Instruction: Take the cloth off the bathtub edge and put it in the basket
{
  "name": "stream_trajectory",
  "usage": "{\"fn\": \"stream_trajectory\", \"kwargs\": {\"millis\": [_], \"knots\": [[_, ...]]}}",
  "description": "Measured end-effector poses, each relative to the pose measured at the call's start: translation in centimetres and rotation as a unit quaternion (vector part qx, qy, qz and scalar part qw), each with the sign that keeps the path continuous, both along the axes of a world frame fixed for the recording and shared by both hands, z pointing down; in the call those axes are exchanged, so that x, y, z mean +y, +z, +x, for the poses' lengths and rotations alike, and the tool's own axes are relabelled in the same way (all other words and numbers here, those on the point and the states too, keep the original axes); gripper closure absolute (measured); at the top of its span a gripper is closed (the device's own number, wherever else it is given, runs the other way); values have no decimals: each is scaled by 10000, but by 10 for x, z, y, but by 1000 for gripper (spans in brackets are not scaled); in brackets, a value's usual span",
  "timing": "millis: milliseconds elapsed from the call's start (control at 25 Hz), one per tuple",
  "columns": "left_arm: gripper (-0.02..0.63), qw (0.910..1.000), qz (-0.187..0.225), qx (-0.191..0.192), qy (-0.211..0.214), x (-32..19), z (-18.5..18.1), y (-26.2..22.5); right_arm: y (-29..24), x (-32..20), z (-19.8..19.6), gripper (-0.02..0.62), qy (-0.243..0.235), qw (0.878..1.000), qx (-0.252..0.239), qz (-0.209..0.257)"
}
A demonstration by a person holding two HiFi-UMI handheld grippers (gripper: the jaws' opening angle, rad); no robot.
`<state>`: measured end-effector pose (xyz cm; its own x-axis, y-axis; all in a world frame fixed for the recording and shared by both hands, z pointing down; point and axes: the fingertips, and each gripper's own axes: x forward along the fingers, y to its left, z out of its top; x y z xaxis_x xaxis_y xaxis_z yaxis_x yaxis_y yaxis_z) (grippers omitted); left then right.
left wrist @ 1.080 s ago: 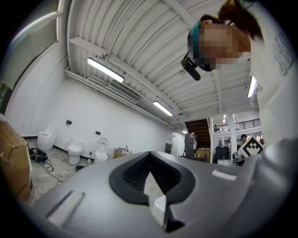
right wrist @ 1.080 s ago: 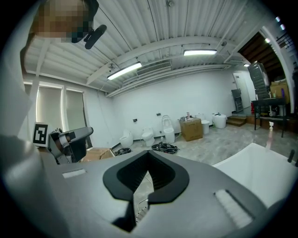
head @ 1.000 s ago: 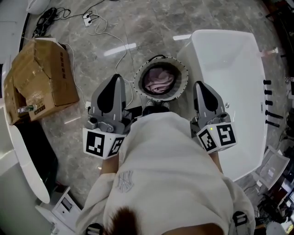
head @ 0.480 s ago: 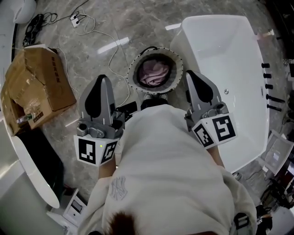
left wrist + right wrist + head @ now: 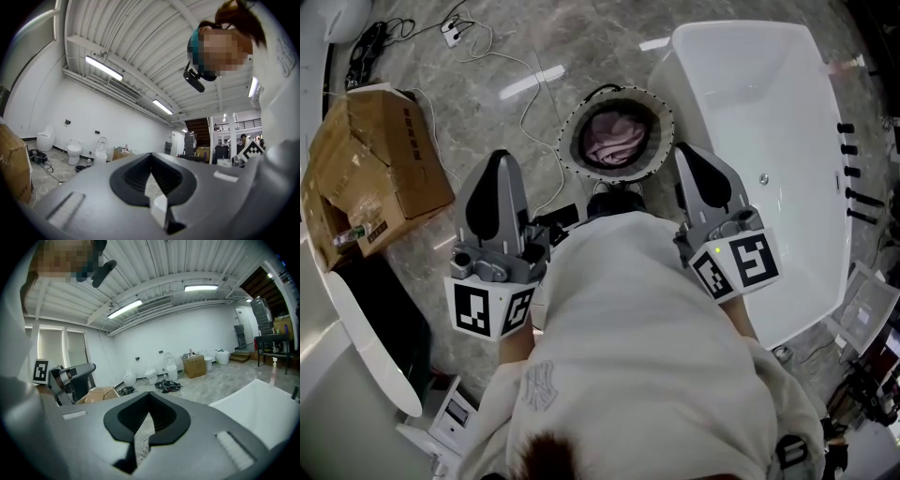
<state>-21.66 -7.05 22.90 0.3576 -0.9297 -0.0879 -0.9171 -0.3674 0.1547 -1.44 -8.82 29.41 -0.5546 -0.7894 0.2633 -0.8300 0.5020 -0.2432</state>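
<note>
The pink cloth [image 5: 616,139] lies bunched inside the round dark basket [image 5: 570,150], which stands on the marble floor beside the white bathtub [image 5: 741,34]. No cloth shows on the tub's edge. I hold both grippers close to my chest, tips toward the basket. The left gripper [image 5: 499,157] is shut with nothing in it, its jaws meeting along a seam [image 5: 150,155]. My right gripper [image 5: 685,150] is also shut and empty [image 5: 149,394], close to the tub's near left rim. The tub [image 5: 265,404] also shows at the lower right of the right gripper view.
An open cardboard box [image 5: 370,155] sits at the left, with white cables [image 5: 492,52] trailing across the floor behind it. A long white fixture [image 5: 361,342] lies at the lower left. Black tap fittings [image 5: 853,159] line the tub's far side. Toilets [image 5: 74,151] stand along the far wall.
Both grippers stay shut and near my chest. The left one has drifted a little left and down in the picture, and the basket and tub have shifted slightly as my head moved.
</note>
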Motion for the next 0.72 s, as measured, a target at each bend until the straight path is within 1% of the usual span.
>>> {"fn": "stream_trajectory", "kwargs": {"millis": [240,720], "knots": [[592,10000,-27,-31,-51,3,-2,1,1,2,-1,598,-41,10000,0,-14],[592,10000,-2,-36,-65,8,1,2,2,4,10,598,37,10000,54,19]]}}
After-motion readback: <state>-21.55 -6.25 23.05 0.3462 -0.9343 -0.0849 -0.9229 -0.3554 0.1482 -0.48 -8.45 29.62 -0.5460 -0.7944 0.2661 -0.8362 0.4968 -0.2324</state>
